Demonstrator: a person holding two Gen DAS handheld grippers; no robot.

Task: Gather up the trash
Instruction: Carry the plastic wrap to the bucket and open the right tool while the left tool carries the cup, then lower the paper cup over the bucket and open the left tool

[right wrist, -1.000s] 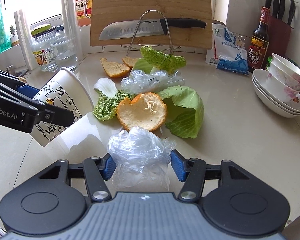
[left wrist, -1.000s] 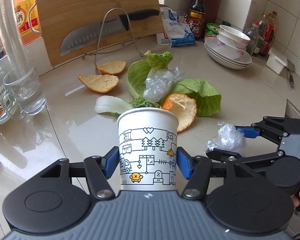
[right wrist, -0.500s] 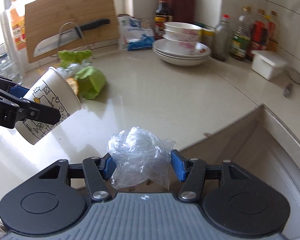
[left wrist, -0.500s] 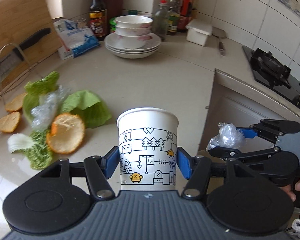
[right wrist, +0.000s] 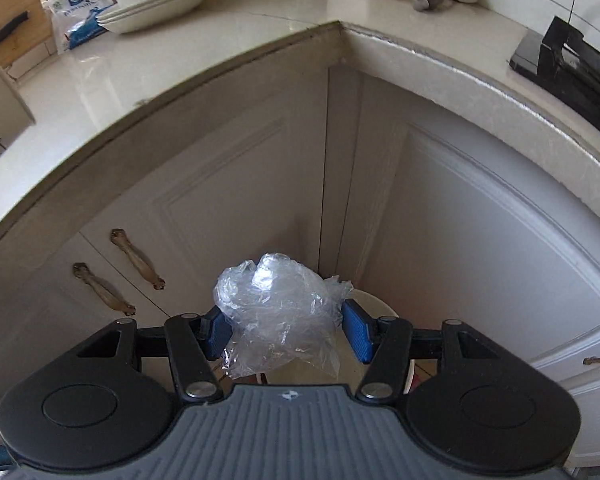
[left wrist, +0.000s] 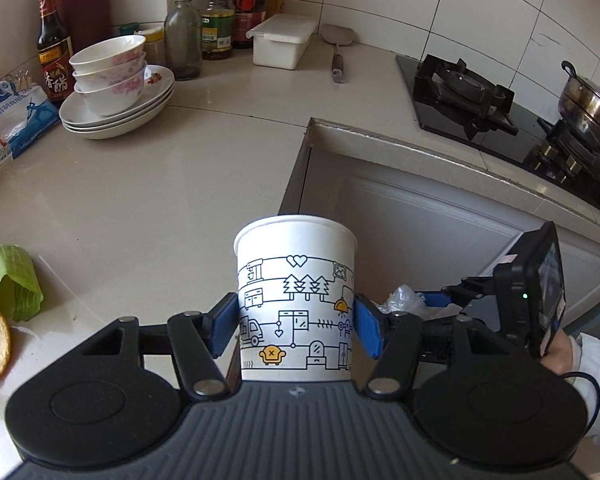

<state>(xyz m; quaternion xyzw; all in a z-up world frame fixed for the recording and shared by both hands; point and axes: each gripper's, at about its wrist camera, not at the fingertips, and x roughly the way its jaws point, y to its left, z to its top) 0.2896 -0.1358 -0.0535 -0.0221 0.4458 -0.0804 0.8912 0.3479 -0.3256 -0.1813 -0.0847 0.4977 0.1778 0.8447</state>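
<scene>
While the left claw (left wrist: 296, 326) pinches a paper cup (left wrist: 295, 304), the right claw (right wrist: 286, 330) clamps crumpled plastic (right wrist: 278, 312).

left gripper (left wrist: 296, 322) clamped, right gripper (right wrist: 286, 330) too (angled down)

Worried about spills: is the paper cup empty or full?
Cannot tell: the paper cup sits rim away between the left gripper's fingers, its inside hidden.

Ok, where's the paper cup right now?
In the left wrist view the paper cup sits upright, gripped by the left gripper, past the counter edge, beside the right gripper.
</scene>
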